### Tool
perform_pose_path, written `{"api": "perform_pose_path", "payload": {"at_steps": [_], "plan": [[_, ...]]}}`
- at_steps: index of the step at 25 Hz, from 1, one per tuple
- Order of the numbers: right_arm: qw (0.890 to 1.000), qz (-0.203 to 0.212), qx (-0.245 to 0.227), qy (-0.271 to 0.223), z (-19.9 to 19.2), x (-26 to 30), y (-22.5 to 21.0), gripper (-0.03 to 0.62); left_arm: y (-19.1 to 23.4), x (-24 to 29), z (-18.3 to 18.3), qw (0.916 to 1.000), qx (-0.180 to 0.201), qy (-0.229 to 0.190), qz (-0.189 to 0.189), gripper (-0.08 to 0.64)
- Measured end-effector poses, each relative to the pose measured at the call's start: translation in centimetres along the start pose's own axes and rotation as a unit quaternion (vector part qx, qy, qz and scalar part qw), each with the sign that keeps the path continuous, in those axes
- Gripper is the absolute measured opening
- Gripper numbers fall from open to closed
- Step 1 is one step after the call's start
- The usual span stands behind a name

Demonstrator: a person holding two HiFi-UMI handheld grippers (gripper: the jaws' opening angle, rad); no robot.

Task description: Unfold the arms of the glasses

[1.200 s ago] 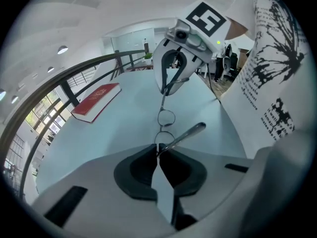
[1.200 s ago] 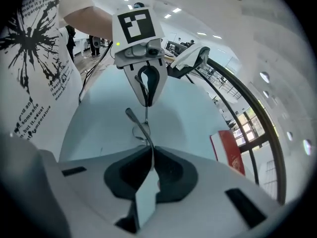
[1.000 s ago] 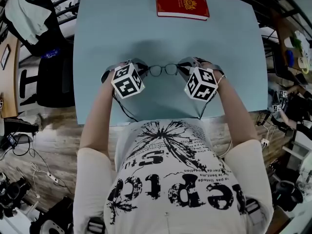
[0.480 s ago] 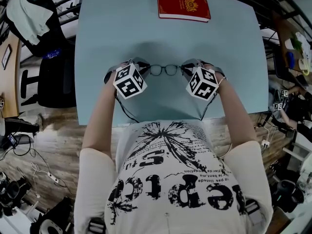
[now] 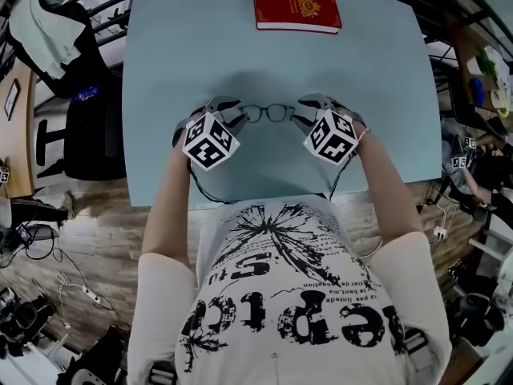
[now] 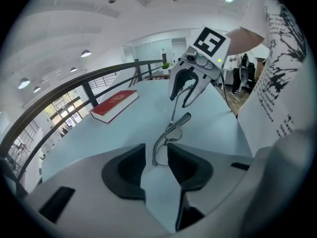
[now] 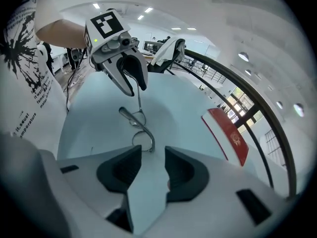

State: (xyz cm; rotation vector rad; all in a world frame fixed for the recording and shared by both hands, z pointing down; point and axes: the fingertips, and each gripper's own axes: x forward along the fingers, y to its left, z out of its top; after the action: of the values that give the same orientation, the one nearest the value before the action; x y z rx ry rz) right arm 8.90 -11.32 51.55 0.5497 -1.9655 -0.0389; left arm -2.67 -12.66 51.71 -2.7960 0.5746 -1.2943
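Thin dark-framed glasses lie on the pale blue table between my two grippers. My left gripper is at their left end. Its jaws are opening, and the frame's corner lies in the gap with neither pad pressing on it. My right gripper is at the right end. Its jaws are opening too, with the other corner just ahead of the gap. In each gripper view the opposite gripper hangs over the far end. Whether the arms are folded I cannot make out.
A red book lies at the table's far edge, well beyond the glasses. A black chair and cables stand on the wooden floor to the left. Cluttered gear lies beyond the table's right side. The person's torso is close to the near edge.
Both grippers' fingers have spread apart at the ends of the glasses. The hands have stayed almost where they were, and the glasses still lie in the same place.
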Motion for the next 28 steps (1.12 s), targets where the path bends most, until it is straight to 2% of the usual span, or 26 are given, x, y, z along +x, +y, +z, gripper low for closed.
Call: {"api": "perform_pose_path", "payload": {"at_steps": [4,7,10,14,18,21,23,25,28], "plan": [[0.999,-0.029,0.030,-0.027,-0.6,-1.6,0.0,0.156,-0.1,-1.7,-0.1,0.9982,-0.026,-0.018,0.051,0.141],[0.992,-0.070,0.084,-0.066,-0.8,-3.6,0.0,0.102,-0.6,-4.0,0.2,0.9909,-0.066,-0.052,0.105,0.137],[0.977,-0.116,0.136,-0.114,-0.6,-6.1,0.0,0.054,-1.0,-6.7,1.3,0.9741,-0.124,-0.100,0.160,0.096],[0.948,-0.158,0.198,-0.193,0.7,-9.9,0.0,0.013,-1.8,-10.4,3.5,0.9464,-0.183,-0.162,0.211,0.040],[0.920,-0.175,0.218,-0.276,2.7,-14.4,0.0,0.012,-3.0,-14.1,6.6,0.9253,-0.183,-0.226,0.244,0.026],[0.898,-0.193,0.213,-0.333,4.4,-17.8,0.1,0.011,-3.7,-17.0,8.6,0.9073,-0.179,-0.267,0.271,0.023],[0.887,-0.206,0.204,-0.359,5.3,-19.7,0.1,0.011,-3.9,-18.7,9.7,0.8968,-0.177,-0.286,0.287,0.022],[0.880,-0.218,0.196,-0.375,6.0,-21.1,0.2,0.011,-4.2,-20.0,10.6,0.8921,-0.170,-0.296,0.296,0.021],[0.873,-0.220,0.196,-0.388,6.5,-22.2,0.3,0.009,-4.7,-20.7,11.7,0.8963,-0.157,-0.294,0.292,0.021]]}}
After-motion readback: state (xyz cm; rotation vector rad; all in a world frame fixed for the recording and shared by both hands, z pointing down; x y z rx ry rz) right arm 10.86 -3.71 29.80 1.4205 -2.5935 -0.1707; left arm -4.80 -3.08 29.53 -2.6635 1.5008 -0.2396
